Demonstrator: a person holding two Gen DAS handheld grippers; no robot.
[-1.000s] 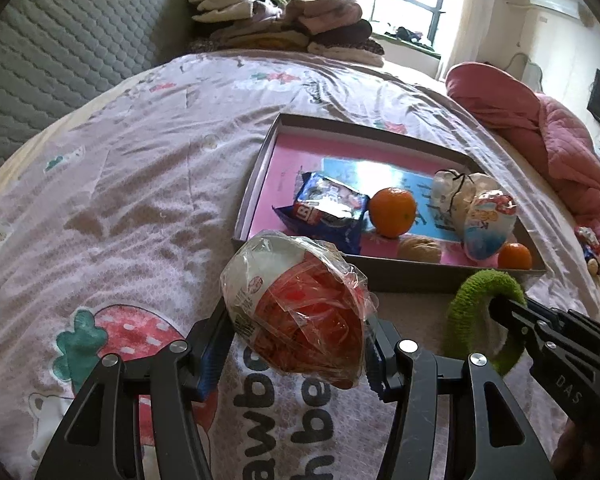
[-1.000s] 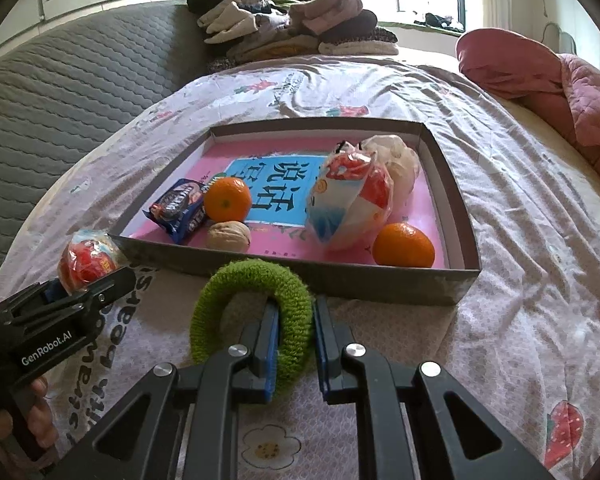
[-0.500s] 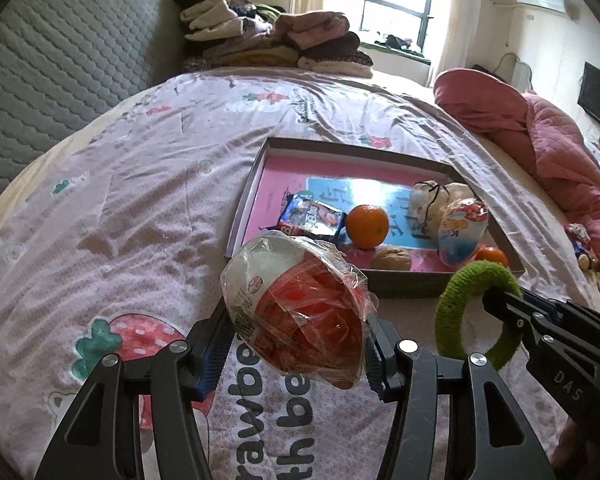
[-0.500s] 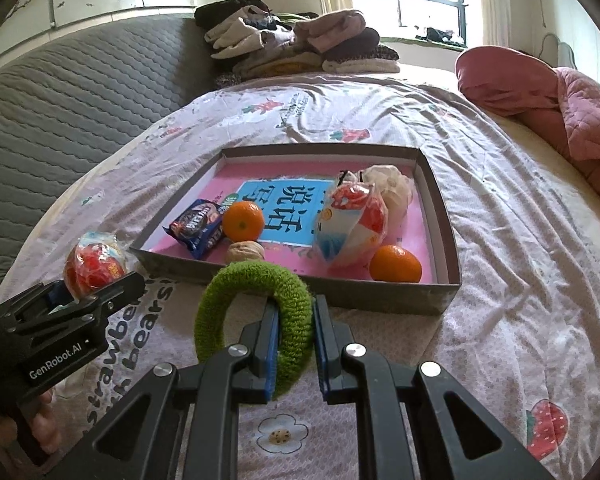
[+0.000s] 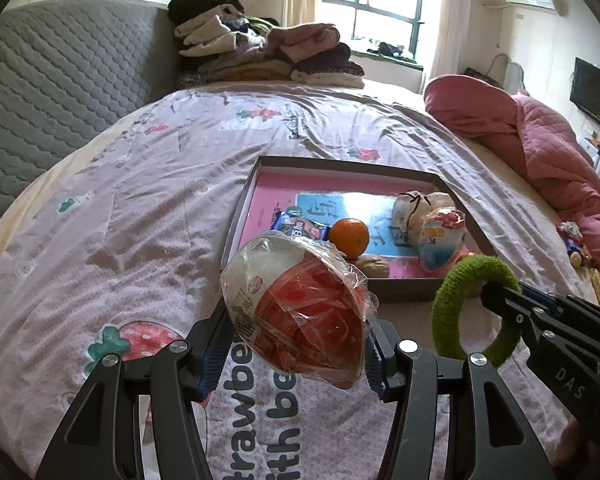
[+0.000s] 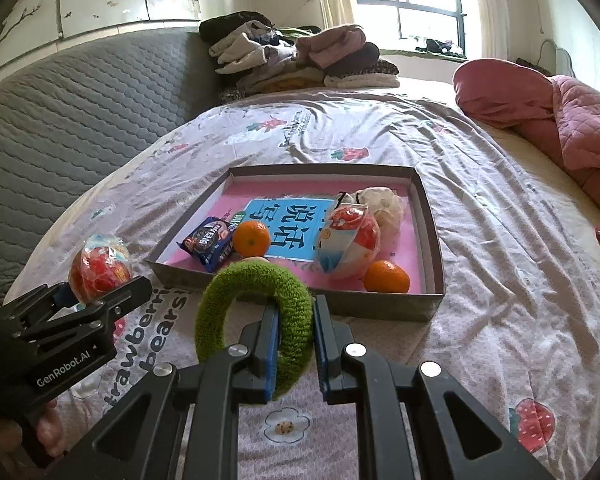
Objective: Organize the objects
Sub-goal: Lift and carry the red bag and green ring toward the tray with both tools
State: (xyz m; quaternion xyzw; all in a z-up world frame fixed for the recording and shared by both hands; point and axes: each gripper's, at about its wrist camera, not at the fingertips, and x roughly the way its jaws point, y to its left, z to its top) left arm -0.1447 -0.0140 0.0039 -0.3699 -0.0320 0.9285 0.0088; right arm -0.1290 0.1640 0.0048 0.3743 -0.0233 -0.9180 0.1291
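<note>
Red-and-white wrapped egg snack (image 5: 300, 308) and green fuzzy ring (image 6: 256, 312) both held above the bedsheet, at 6 o'clock of the grey tray (image 6: 432, 240) holding 2 oranges and snacks.

Black tool (image 5: 296, 354), blue pads (image 6: 270, 354), silver screws

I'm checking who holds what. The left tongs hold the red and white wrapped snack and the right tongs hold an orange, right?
Not quite. The right tongs are pinching the fuzzy green ring, not an orange; the right wrist view shows this. Both oranges lie in the tray. The left tongs do hold the wrapped snack.
</note>
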